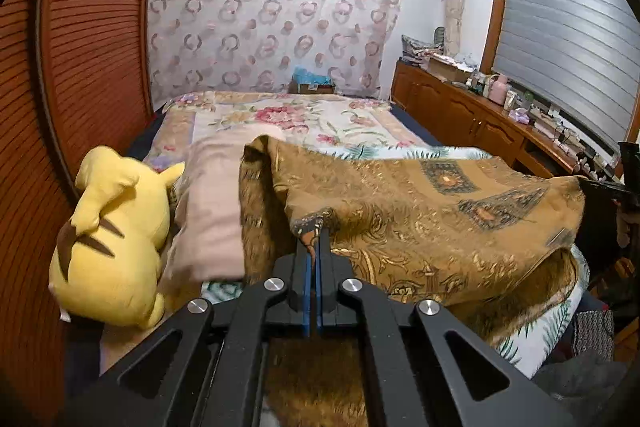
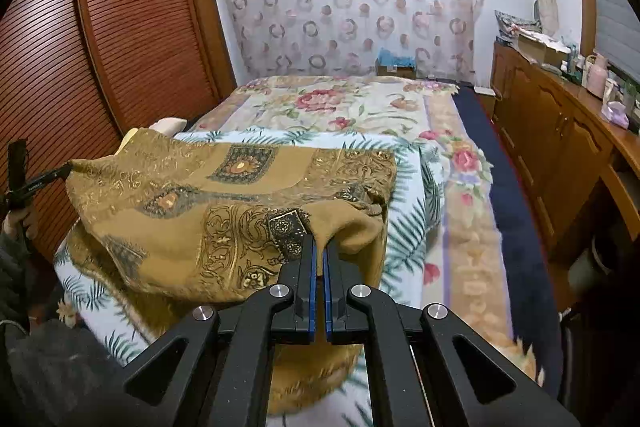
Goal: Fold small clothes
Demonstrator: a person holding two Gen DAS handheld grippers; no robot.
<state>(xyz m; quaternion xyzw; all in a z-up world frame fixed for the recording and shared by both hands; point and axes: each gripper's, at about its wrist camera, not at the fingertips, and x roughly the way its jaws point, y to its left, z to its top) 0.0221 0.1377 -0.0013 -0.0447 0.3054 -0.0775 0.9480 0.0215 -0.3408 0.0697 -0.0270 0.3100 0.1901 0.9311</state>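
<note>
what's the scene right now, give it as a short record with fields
setting: bedroom, bed with floral cover
garment: brown patterned cloth, near edge raised off the bed
left gripper: shut on a corner of the cloth
right gripper: shut on the other near corner
beside cloth: yellow plush toy, pink pillow
stage: fold started, cloth not yet laid over

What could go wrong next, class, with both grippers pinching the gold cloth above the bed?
1. Each gripper, left and right, pinches only a corner of the cloth, so it may slip.
2. The cloth sags between them and could fold crooked.
3. The plush toy lies close by and may be swept aside.
</note>
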